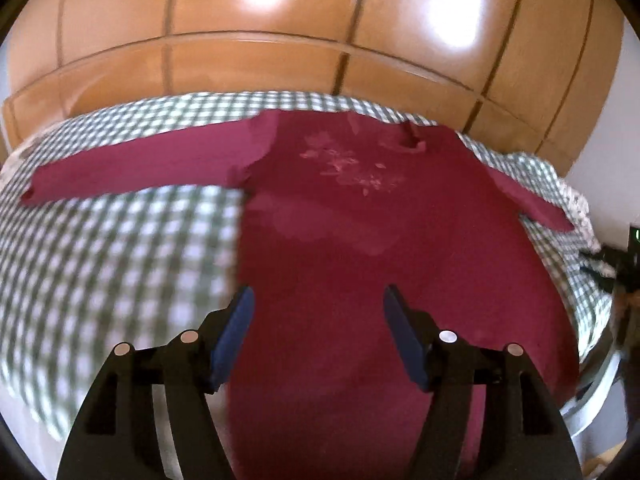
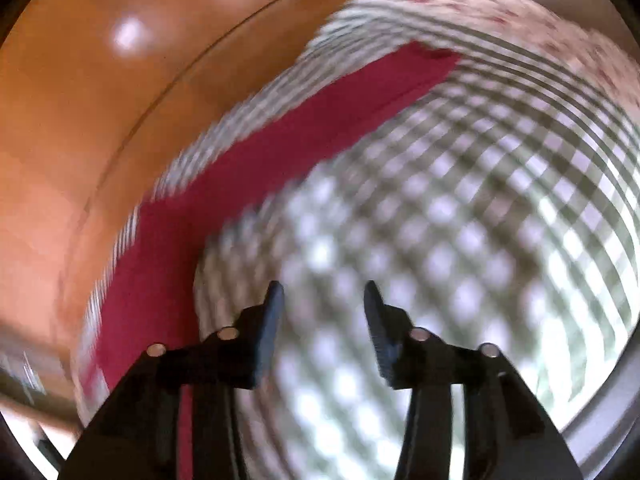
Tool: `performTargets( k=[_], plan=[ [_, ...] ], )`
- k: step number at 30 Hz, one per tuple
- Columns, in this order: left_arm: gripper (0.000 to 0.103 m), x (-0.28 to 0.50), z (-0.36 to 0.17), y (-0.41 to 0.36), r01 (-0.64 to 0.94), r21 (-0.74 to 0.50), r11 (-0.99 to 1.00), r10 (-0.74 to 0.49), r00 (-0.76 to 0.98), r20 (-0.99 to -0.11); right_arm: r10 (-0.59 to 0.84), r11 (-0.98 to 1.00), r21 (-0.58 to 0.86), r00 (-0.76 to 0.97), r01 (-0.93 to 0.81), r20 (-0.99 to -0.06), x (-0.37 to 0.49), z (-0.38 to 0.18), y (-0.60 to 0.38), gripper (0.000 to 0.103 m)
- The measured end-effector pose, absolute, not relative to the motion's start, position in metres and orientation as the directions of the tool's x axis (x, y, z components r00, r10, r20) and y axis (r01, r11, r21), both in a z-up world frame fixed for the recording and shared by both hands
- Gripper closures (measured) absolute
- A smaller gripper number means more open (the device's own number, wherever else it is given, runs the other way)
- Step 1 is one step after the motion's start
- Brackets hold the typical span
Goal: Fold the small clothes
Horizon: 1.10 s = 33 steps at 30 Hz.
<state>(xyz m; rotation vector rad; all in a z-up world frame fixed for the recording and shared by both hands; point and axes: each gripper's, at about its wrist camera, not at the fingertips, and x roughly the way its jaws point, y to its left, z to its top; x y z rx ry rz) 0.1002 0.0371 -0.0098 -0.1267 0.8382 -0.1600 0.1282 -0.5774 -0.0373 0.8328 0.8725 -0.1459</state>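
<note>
A dark red long-sleeved top (image 1: 360, 220) with a pale flower print on the chest lies spread flat on a green-and-white checked cloth (image 1: 120, 248), both sleeves stretched out sideways. My left gripper (image 1: 319, 300) is open and empty, hovering over the lower body of the top. In the right wrist view, one red sleeve (image 2: 304, 132) runs diagonally across the checked cloth (image 2: 460, 220). My right gripper (image 2: 324, 294) is open and empty above the bare cloth, just right of the sleeve and the top's side. This view is blurred by motion.
Orange-brown wooden cabinet doors (image 1: 280, 40) rise right behind the cloth-covered surface. A floral-patterned fabric (image 2: 520, 4) edges the checked cloth at the far end. A metal rim (image 1: 596, 392) and a dark object (image 1: 616, 264) show at the right edge.
</note>
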Motion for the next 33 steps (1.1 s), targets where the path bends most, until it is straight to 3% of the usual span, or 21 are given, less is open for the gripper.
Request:
performTargets(
  k=[10, 11, 14, 21, 27, 33],
  plan=[
    [0.033, 0.142, -0.055, 0.003, 0.119, -0.117, 0.986, -0.163, 0.559, -0.813, 0.117, 0.456, 0.657, 0.691, 0.601, -0.714, 0.217, -0.074, -0.665, 0.069],
    [0.032, 0.144, -0.056, 0.003, 0.121, -0.112, 0.986, -0.161, 0.559, -0.813, 0.106, 0.452, 0.651, 0.688, 0.61, -0.718, 0.224, -0.075, -0.67, 0.071],
    [0.031, 0.147, -0.059, 0.001, 0.124, -0.103, 0.987, -0.155, 0.553, -0.819, 0.072, 0.485, 0.601, 0.655, 0.636, -0.752, 0.238, -0.075, -0.676, 0.098],
    [0.029, 0.152, -0.064, 0.005, 0.121, -0.124, 0.985, -0.171, 0.55, -0.817, -0.048, 0.588, 0.47, 0.608, 0.658, -0.792, 0.238, -0.058, -0.676, 0.1],
    [0.025, 0.152, -0.06, 0.008, 0.124, -0.162, 0.979, -0.204, 0.55, -0.81, -0.024, 0.746, 0.45, 0.695, 0.491, -0.719, 0.252, -0.002, -0.622, 0.1],
    [0.025, 0.15, -0.054, 0.018, 0.105, -0.248, 0.963, -0.264, 0.551, -0.792, 0.127, 0.895, 0.397, 0.737, 0.202, -0.663, 0.28, 0.048, -0.497, 0.1]
  ],
)
